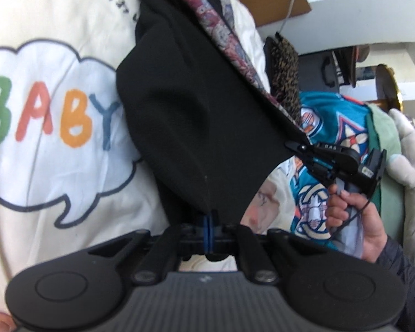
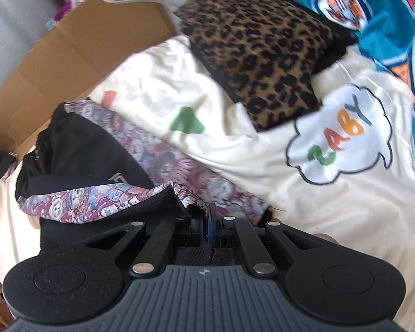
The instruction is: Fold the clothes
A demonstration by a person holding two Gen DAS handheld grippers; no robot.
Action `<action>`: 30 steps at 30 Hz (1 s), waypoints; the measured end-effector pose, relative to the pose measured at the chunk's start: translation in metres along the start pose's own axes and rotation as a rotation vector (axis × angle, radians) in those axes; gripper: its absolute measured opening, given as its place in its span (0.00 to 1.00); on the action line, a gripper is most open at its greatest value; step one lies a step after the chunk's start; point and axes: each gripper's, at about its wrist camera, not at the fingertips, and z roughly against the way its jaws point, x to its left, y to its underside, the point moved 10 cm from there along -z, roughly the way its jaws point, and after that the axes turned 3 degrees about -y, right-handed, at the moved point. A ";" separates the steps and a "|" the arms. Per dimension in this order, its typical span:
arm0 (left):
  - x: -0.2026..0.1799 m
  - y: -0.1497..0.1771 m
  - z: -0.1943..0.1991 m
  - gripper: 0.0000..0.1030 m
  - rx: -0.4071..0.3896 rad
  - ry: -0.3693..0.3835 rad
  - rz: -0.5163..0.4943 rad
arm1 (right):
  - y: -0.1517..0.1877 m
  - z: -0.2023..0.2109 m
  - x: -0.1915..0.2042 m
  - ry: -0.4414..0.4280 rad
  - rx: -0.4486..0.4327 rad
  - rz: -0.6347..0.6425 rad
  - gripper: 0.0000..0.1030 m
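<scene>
Both cameras sit just behind their gripper fingers and look forward along them, very near the cloth. The left wrist view faces across the black garment (image 1: pixel 196 116) toward the right gripper (image 1: pixel 301 147). The right wrist view looks down over the bed. Both views share the cream "BABY" sheet (image 2: pixel 337 138), the leopard cloth (image 2: pixel 260 55) and the teal jersey (image 2: pixel 387 27).

Hidden and cut off
Black fabric garment (image 1: pixel 196 105) covers the cream "BABY" printed sheet's (image 1: pixel 55 166) right side; teal patterned jersey (image 2: pixel 387 22) runs off frame.
</scene>
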 end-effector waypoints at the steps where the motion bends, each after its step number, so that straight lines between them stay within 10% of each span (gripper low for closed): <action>1: 0.002 0.002 -0.004 0.01 0.012 -0.012 0.001 | 0.002 -0.004 -0.005 0.003 0.007 -0.012 0.01; 12: 0.010 0.008 -0.014 0.16 0.013 -0.036 0.016 | 0.012 -0.030 -0.028 -0.023 0.063 -0.012 0.09; 16: 0.007 0.007 -0.020 0.24 0.018 -0.022 -0.002 | 0.009 -0.025 -0.021 0.002 0.041 0.110 0.33; 30: 0.017 0.008 -0.024 0.19 0.026 -0.019 0.041 | -0.006 -0.027 -0.012 0.034 -0.010 0.269 0.34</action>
